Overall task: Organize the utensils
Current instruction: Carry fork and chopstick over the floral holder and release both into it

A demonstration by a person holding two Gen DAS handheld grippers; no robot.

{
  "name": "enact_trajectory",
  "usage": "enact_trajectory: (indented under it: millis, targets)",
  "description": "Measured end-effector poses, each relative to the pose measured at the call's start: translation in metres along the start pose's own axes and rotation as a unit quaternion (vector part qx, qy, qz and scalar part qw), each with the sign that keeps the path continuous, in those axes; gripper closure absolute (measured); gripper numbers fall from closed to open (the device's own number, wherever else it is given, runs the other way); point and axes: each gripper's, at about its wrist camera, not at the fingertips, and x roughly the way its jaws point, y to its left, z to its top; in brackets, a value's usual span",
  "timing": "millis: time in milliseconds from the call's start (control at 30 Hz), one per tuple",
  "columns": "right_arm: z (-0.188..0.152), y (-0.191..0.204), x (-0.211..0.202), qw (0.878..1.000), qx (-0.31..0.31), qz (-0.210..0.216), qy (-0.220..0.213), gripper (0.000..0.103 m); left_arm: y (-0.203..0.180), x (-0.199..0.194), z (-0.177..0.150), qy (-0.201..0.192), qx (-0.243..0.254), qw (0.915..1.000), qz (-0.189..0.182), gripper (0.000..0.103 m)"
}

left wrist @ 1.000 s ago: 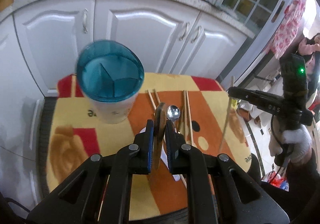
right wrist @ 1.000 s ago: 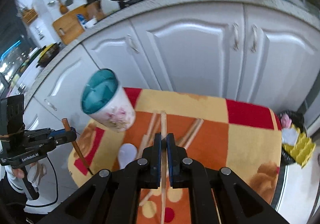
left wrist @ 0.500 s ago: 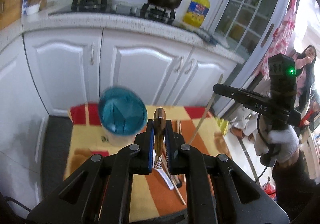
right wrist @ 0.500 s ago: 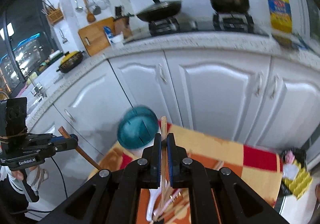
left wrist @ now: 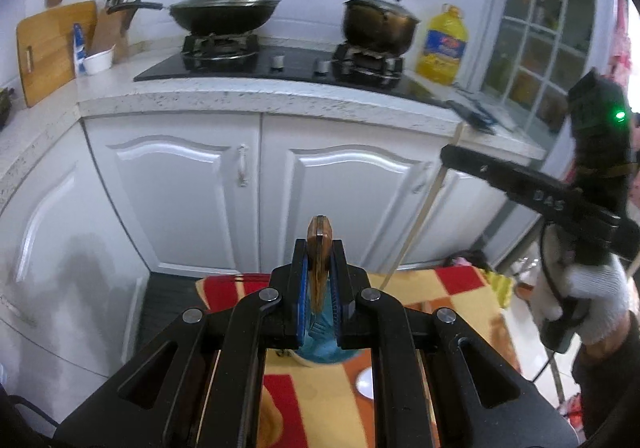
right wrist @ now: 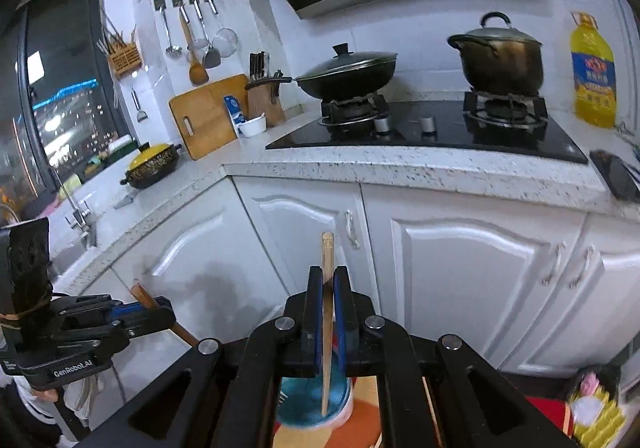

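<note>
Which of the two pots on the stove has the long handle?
The wide, shallow black wok on the left burner; its long straight handle points left toward the knife block. The deeper brown pot on the right burner has none.

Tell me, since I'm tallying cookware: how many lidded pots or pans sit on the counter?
3: a black wok on the left burner, a dark pot on the right burner, a yellow-lidded casserole near the window.
</note>
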Motion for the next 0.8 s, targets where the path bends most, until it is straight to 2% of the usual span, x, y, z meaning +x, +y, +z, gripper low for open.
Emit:
enact_trajectory:
  millis: [167,233,433,533,600,667,700,733,800]
  targets:
    - [0.001,-0.005,0.035,1.0,-0.005,0.001,0.006,0.098,0.004,0.039,-0.003,0.015,0.011,0.9995,0.026,0.095]
    - [-0.007,-0.007,0.054,1.0,-0.008,-0.005,0.019,0.098,0.006,0.056,-0.009,0.029,0.012,0.9991,0.029,0.095]
    - [-0.04,-0.024,0.106,0.996,0.021,0.024,0.08,0.098,0.016,0.092,-0.033,0.069,-0.013,0.9972,0.022,0.095]
    - [-0.052,-0.028,0.126,0.994,0.031,0.029,0.104,0.098,0.017,0.1,-0.041,0.074,-0.022,0.9966,0.028,0.095]
    - [-0.056,-0.028,0.128,0.994,0.033,0.033,0.102,0.098,0.017,0.1,-0.043,0.07,-0.025,0.9967,0.032,0.095]
    - [-0.059,-0.03,0.129,0.993,0.042,0.04,0.103,0.09,0.018,0.099,-0.044,0.067,-0.036,0.9967,0.029,0.093]
    - [-0.061,-0.031,0.129,0.993,0.045,0.038,0.104,0.072,0.018,0.098,-0.043,0.064,-0.04,0.9968,0.025,0.089]
    - [-0.063,-0.03,0.129,0.993,0.047,0.036,0.105,0.064,0.019,0.095,-0.045,0.059,-0.045,0.9971,0.021,0.082]
    - [-0.07,-0.03,0.125,0.993,0.049,0.037,0.102,0.064,0.02,0.093,-0.046,0.057,-0.052,0.9968,0.022,0.074]
